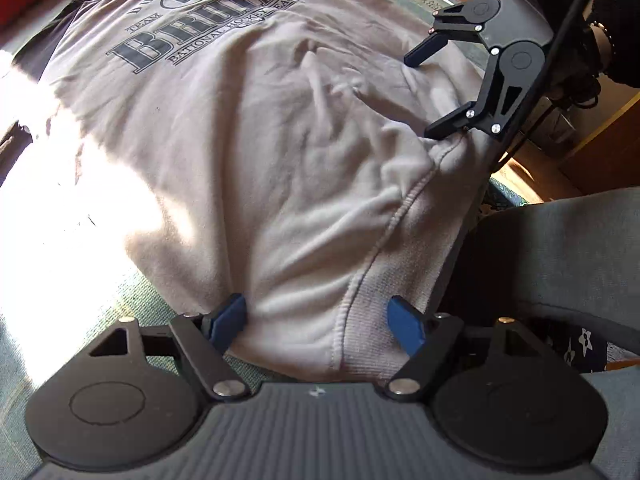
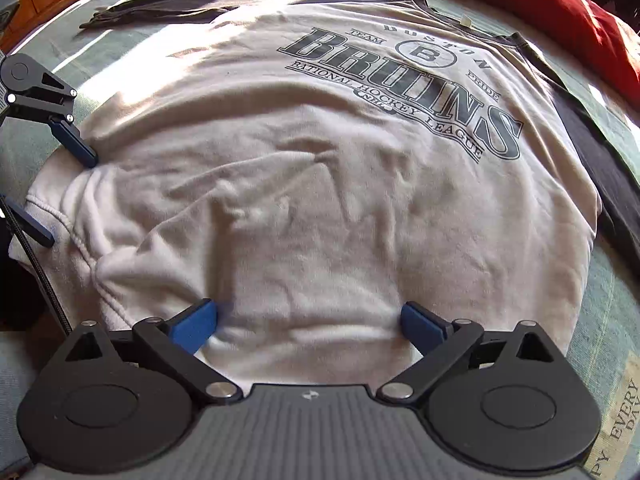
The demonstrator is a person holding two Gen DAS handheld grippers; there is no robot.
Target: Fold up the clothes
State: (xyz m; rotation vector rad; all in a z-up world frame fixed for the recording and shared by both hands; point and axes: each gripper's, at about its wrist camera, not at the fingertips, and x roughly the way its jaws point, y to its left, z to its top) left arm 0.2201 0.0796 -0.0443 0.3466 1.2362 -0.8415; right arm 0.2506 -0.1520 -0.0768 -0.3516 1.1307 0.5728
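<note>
Left gripper [image 1: 318, 326]: jaws wide, straddling the hem of the shirt [image 1: 248, 128] at its corner, not clamped. Shirt: pale grey, dark sleeves, printed chest, lying front-up and creased across the bedcover [image 2: 608, 300]. Right gripper [image 2: 310, 324]: jaws wide, hem fabric between the blue pads [image 2: 192, 326], not clamped. Red cloth [image 2: 560, 8] lies beyond the collar.

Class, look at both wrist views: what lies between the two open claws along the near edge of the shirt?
Only the grey Bruins shirt: its rumpled hem stretch runs from the left claw to the right claw, clearest in the right wrist view.
</note>
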